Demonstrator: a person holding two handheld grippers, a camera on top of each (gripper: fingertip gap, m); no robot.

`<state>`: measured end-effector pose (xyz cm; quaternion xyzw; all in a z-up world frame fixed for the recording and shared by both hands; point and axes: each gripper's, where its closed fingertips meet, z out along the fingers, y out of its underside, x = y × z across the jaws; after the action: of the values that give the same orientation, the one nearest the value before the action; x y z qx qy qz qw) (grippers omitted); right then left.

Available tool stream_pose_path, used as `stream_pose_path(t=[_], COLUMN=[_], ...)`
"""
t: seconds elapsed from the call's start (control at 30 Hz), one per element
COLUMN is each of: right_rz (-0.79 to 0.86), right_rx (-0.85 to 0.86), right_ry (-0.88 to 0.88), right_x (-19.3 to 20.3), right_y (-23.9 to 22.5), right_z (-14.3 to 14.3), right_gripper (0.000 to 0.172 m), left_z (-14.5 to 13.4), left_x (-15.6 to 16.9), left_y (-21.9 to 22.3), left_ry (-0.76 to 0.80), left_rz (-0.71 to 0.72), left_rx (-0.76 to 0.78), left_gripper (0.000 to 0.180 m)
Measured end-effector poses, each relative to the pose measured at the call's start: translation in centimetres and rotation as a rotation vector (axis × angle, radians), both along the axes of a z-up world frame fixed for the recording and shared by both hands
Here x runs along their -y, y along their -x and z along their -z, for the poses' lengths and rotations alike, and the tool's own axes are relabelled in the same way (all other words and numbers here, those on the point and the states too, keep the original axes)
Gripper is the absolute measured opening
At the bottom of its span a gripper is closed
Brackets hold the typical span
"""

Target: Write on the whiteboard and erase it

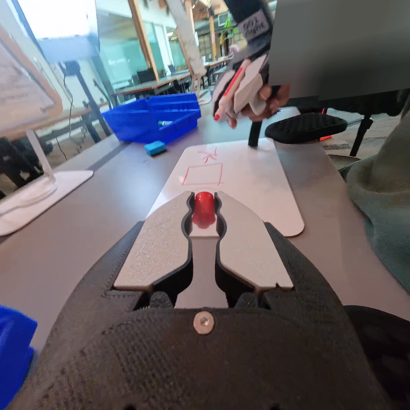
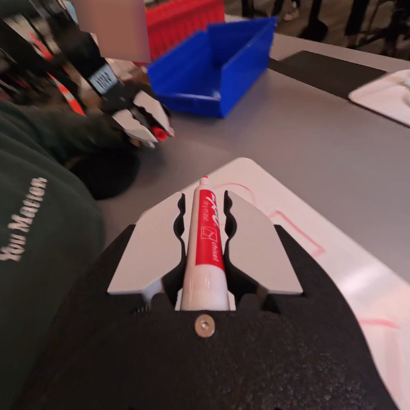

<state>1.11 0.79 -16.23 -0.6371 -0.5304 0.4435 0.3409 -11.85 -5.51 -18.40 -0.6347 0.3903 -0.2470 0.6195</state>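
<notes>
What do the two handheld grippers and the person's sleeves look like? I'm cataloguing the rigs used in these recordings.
Both the left gripper and right gripper have a textured black body with one silver screw, and two flat pale grey fingers whose black inner pads are wavy. The person wears a dark green sleeve with pale lettering, and a black wrist strap with a grey patch.

An open office is showing: glass walls, rows of desks, a monitor standing nearby.

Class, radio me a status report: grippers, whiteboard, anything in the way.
Left gripper clamps red cap. Right gripper carries uncapped marker. Whiteboard marked red. Eraser aside; nothing blocking.
</notes>
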Motion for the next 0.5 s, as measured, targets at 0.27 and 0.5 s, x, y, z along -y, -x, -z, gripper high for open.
stream_pose_path(t=[0.27, 0.5], right_rz=[-0.059, -0.129], right_rx=[-0.296, -0.302], right_ry=[0.174, 0.271], right_x=[8.8, 10.4], right_y=[5.1, 6.7], right_z=[0.8, 2.3], right_gripper=[0.034, 0.034], left_z=[-1.9, 0.1], left_x=[3.6, 4.5], left_y=[-3.3, -4.8], left_ry=[-0.185, -0.28], left_rz=[0.134, 0.151], left_rx=[-0.009, -0.216], left_gripper=[0.017, 0.017])
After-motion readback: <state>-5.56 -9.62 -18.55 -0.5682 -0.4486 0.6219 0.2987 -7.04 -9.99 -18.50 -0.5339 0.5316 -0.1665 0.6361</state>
